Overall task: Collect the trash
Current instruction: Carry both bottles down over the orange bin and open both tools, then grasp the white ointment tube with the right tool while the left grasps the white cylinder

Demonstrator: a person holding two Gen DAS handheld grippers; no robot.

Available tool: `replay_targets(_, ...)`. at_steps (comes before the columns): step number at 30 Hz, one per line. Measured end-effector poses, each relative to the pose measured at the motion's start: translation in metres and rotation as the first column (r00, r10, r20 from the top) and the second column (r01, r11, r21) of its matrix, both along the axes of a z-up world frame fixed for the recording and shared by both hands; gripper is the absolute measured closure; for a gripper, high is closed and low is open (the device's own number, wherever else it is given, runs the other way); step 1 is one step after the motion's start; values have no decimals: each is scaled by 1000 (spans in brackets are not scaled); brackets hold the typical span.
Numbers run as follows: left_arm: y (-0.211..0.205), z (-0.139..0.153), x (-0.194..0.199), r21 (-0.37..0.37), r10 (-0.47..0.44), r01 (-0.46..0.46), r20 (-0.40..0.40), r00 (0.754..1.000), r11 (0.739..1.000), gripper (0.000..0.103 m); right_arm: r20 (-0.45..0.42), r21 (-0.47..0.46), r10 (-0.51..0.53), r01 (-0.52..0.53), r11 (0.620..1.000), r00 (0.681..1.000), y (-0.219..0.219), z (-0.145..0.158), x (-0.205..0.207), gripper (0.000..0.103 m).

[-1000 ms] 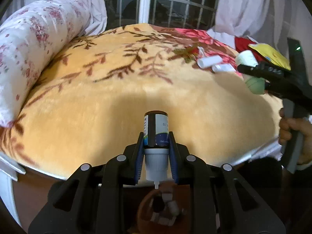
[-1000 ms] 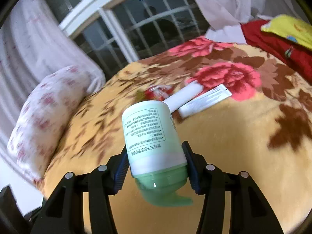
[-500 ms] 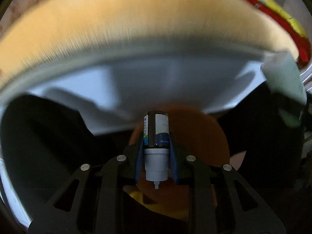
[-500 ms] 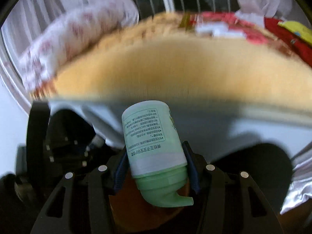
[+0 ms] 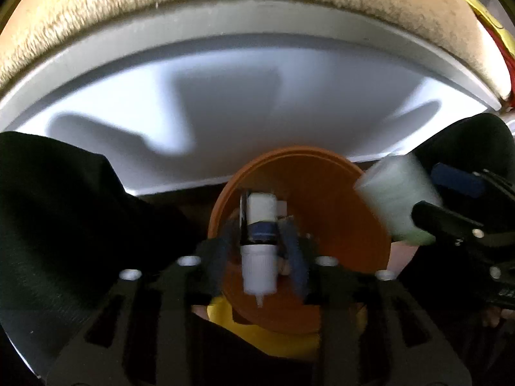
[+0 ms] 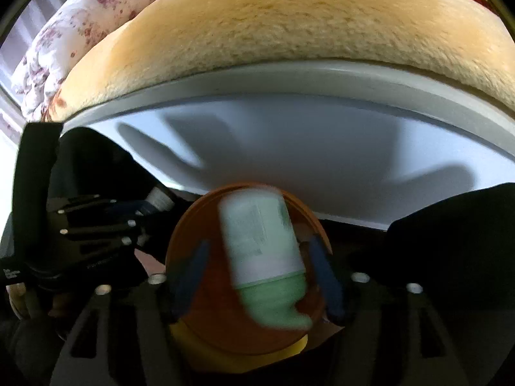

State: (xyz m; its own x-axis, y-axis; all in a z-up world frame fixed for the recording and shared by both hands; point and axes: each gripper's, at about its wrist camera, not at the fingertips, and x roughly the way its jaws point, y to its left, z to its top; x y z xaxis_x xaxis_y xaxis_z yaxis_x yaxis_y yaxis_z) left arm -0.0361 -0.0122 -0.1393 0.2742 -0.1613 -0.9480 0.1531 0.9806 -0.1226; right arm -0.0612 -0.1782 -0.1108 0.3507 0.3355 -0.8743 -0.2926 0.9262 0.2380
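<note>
An orange round bin (image 5: 322, 173) stands on the floor against the bed's side, right under both grippers. My left gripper (image 5: 259, 241) points down into it, jaws opening. A small dark dropper bottle with a white cap (image 5: 259, 267) hangs blurred between the fingers, with a gap on each side. My right gripper (image 6: 257, 257) is also over the bin (image 6: 199, 206), jaws opening. The white and green bottle (image 6: 260, 234) is blurred and tilted between its spread blue pads, which are off it. That bottle (image 5: 396, 199) also shows in the left wrist view.
The bed's white side panel (image 6: 289, 148) rises just behind the bin, topped by the yellow plush blanket (image 6: 289, 25). A floral pillow (image 6: 74, 32) lies at the far left. Dark clothing (image 5: 48, 209) flanks the bin. Something yellow (image 5: 273, 337) lies beneath it.
Both grippers came down from above the bed to the orange bin. Their jaws have spread, and both bottles have come loose from the pads.
</note>
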Motion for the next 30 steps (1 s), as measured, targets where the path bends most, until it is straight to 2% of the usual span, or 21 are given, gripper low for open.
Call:
replay_targets(7,-5,12,-2,17,-15,15,44,999,1000,46,51,23,-39,38,999,998,-14,20,-7,31)
replay_targets(11,-7,44,-11,37,-61,56,147,987,998,44,91,72,-71,64,995,993,-29,54,-12,30)
replay_targets(13,-11,77,-16,61,-93,80,245,965,995,38,112,130,-92,77,988,989,-50,78,-11,26)
replay_targets(14,-9,96,-16,69,-104,87,296,950,994,33,129,158,-107,86,984,986,-57,93,-8,21)
replay_targets(15,-6,121,-17,62,-110,94,364,925,994,31,151,175,-122,95,980,981,-63,106,-4,18)
replay_targets(17,4,154,-14,3,-91,100,447,890,995,19,210,200,-152,110,974,966,-75,134,7,13)
replay_targets(19,16,188,-5,-71,-37,89,537,843,993,10,268,201,-177,124,972,947,-89,164,33,8)
replay_targets(21,22,208,16,-108,19,58,607,794,992,10,290,191,-203,152,970,935,-95,180,62,8)
replay_targets(23,19,212,44,-109,52,21,626,778,994,10,288,190,-238,188,964,927,-104,187,104,8)
replay_targets(24,17,213,61,-104,64,3,632,772,995,10,272,198,-277,228,953,921,-108,185,127,8)
replay_targets(26,11,205,100,-82,80,-37,620,781,996,10,196,255,-362,310,916,911,-124,176,175,14)
replay_targets(28,11,195,124,-84,94,-53,612,785,995,10,118,293,-423,376,879,898,-134,164,211,34)
replay_targets(29,10,190,137,-86,98,-57,603,792,995,10,67,310,-471,431,848,879,-141,155,234,36)
replay_targets(30,10,186,145,-89,99,-57,597,796,994,10,47,317,-489,451,834,871,-142,151,246,36)
